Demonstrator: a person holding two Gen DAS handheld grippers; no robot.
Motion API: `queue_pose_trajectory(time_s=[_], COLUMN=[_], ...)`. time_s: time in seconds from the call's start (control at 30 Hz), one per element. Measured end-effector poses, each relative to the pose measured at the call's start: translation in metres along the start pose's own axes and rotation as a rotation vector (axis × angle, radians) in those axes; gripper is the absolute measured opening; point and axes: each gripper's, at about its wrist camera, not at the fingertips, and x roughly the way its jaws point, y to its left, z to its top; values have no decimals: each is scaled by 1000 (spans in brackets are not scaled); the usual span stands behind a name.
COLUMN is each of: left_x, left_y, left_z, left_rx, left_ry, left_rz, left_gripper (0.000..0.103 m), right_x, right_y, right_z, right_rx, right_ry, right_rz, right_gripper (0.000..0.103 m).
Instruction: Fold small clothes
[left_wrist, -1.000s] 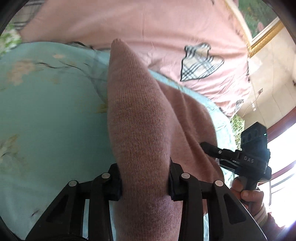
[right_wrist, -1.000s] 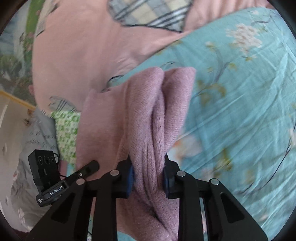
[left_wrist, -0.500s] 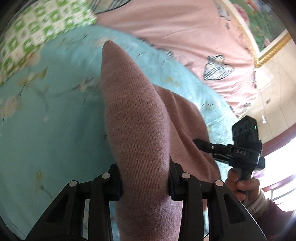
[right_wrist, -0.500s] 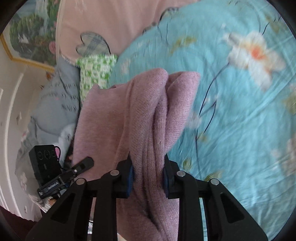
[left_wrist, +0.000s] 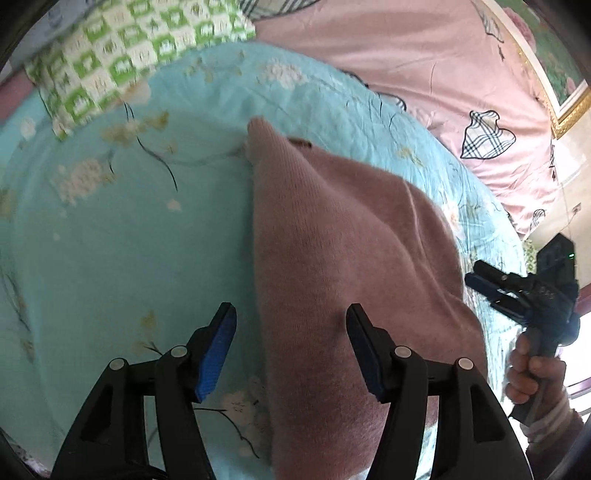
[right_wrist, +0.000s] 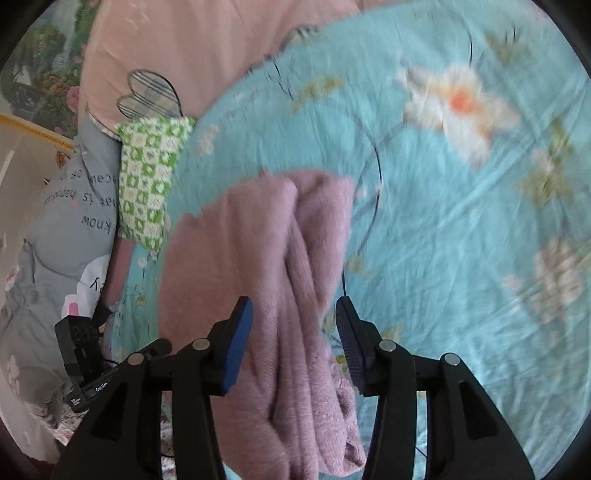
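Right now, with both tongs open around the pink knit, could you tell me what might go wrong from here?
1. The pink knit garment lies bunched in thick ridges between the right tongs; pressing it flat as is could set creases.
2. The left tongs straddle its edge; withdrawing carelessly may snag a pad and undo the fold.
3. The floral sheet is soft, so the garment may shift.

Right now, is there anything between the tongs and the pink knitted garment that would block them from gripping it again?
Nothing visible blocks them. The left tongs are open, with the pink knitted garment directly between the pads. The right tongs are open too, straddling its bunched folds on the blue floral sheet.
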Motion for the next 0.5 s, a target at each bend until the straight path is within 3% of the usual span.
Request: queue_pose_trajectory(time_s=[0.2,0.37,0.5], left_x=[1,17,17], left_y=[-17,-23,-24], left_z=[-1,-8,-2], left_rx=[61,69,50], left_ry=[3,42,46], left_rz=[45,39,22], left_gripper=[62,62,62], right_x=[6,34,28], right_y=[29,30,37], right_z=[7,10,15], right_rx=[-85,-98,-133], right_ry=[-14,39,5], right_rz=[-25,-67,-73], right_gripper=[46,14,7])
